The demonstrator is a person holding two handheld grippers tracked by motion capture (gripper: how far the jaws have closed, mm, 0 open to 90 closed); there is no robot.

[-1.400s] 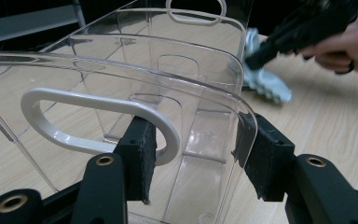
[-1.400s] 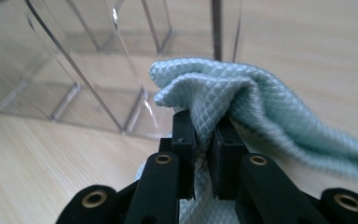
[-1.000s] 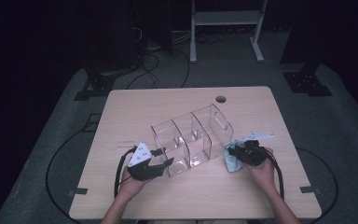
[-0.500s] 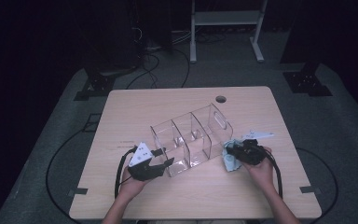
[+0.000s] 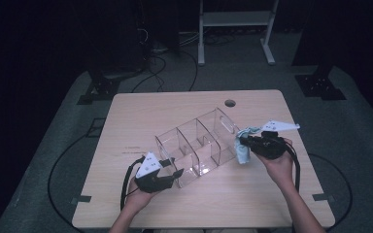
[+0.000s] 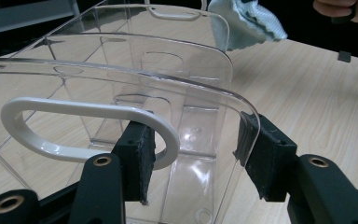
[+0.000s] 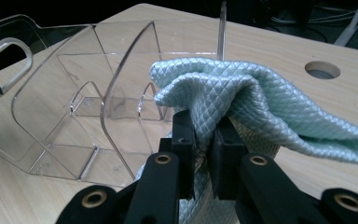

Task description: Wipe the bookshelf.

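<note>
- Clear organiser (image 5: 196, 145): a transparent box of several open compartments, resting on the wooden table (image 5: 141, 116) near its middle; its long axis runs diagonally, from my left gripper (image 5: 167, 177) at the near-left end to the handle cut-out at the far-right end
- Left gripper: my jaws stand part open astride the organiser's near end wall; in the left gripper view one pad sits just inside the white-rimmed handle slot (image 6: 88, 133) and the other against the wall's outer curved edge
- Blue cloth (image 5: 243, 145): quilted, bunched, hanging just beside the organiser's far-right end, off the table
- Right gripper (image 5: 247, 141): my jaws are closed nearly together on a fold of the cloth; the right gripper view shows the cloth (image 7: 251, 100) draping over both pads
- Round hole (image 5: 230, 103) in the table: beyond the organiser, towards the far edge
- Nothing lies between the cloth and the organiser's compartments
- High view adds the white frame (image 5: 235, 19) and floor cables (image 5: 160, 53) past the table; the gripper views add the pad contact
</note>
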